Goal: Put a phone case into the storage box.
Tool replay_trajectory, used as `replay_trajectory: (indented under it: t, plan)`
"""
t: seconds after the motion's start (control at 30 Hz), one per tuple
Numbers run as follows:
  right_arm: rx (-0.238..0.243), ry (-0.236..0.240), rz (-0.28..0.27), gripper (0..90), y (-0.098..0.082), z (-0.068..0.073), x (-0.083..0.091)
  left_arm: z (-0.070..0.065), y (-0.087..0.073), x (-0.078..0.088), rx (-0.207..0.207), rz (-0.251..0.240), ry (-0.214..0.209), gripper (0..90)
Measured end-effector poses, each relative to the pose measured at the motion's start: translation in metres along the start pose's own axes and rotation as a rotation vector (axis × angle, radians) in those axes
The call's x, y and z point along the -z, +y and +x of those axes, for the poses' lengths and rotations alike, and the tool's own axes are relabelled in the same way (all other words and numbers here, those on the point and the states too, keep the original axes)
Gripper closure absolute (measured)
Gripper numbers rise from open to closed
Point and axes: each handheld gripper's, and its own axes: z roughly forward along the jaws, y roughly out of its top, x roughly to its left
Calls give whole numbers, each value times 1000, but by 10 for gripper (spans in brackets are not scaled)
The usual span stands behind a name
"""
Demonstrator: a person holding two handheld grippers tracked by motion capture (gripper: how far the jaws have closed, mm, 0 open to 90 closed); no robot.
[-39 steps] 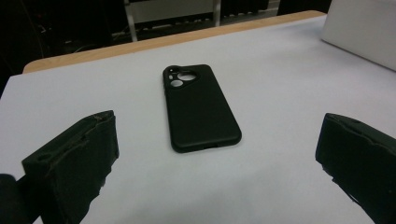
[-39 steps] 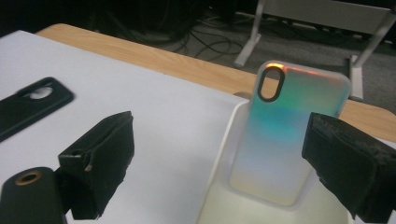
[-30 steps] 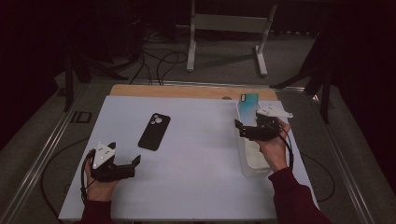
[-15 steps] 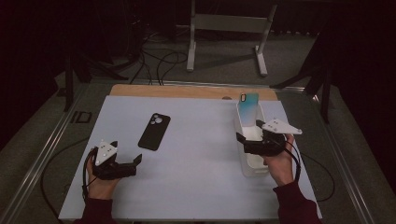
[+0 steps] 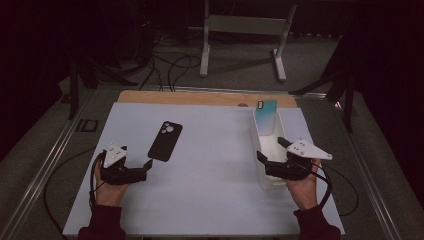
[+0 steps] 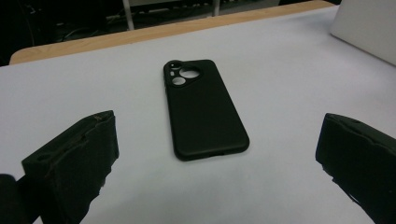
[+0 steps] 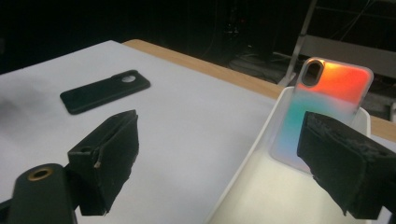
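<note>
A black phone case (image 5: 165, 140) lies flat, camera holes up, on the white table top (image 5: 215, 170). My left gripper (image 5: 145, 167) rests on the table just short of it, open, with the black case (image 6: 203, 107) centred beyond its spread jaws. An iridescent orange-and-teal phone case (image 5: 265, 116) leans upright against the far end of a white tray (image 5: 256, 150). My right gripper (image 5: 271, 149) hovers open over the near half of the tray, aimed at the iridescent case (image 7: 327, 112), nothing between its jaws. The black case (image 7: 105, 91) shows far left there.
A wooden strip (image 5: 200, 97) borders the table's far edge. Beyond it stand a metal stand (image 5: 240, 30) and floor cables (image 5: 170, 65). A metal rail (image 5: 45, 165) runs along the table's left side.
My right gripper has drawn back along the tray toward the person, away from the iridescent case. The left gripper has barely moved.
</note>
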Motion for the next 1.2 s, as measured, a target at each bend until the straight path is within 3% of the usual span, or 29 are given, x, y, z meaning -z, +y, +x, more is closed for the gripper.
replay_trajectory:
  t: [0.1, 0.33, 0.5, 0.53, 0.67, 0.97, 1.2]
  plan:
    - [41, -3, 0, 125, -3, 6, 2, 0, 3, -7, -4, 16, -8, 0]
    - [37, 11, -8, 122, -12, 11, 7, -2, 13, -25, -26, 53, -16, 0]
    - [70, 3, -19, 116, -15, 15, 9, -3, 17, -33, -30, 66, -16, 0]
    - [70, 3, -19, 116, -15, 15, 9, -3, 19, -42, -34, 91, -18, 0]
    - [81, 24, -45, 112, -21, 20, 13, -4, 21, -51, -41, 120, -19, 0]
    - [55, 20, -42, 107, -39, 18, 17, -5, 23, -68, -49, 160, -31, 0]
    - [42, 9, -54, 107, -42, 19, 19, -5, 22, -85, -46, 216, -18, 0]
